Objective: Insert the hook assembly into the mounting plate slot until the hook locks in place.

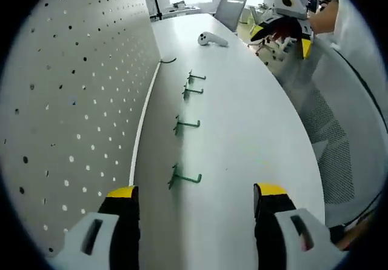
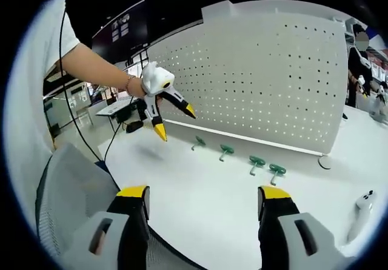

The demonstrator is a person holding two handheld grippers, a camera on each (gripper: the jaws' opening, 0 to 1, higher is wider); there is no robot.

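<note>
four green hooks [image 1: 187,126] are lying in a row just beside the white pegboard [image 1: 73,118], ready for picking. we are holding our left gripper [image 1: 197,206] and right gripper [image 2: 206,206] wide open, gripping nothing. bare table [image 1: 242,136] is leaving open room away from the pegboard.

Both the left gripper [image 2: 174,120] and the right gripper [image 1: 280,42] hang in the air, jaws apart and empty.

Green hooks [image 1: 185,178], white perforated pegboard [image 1: 73,100]
</note>
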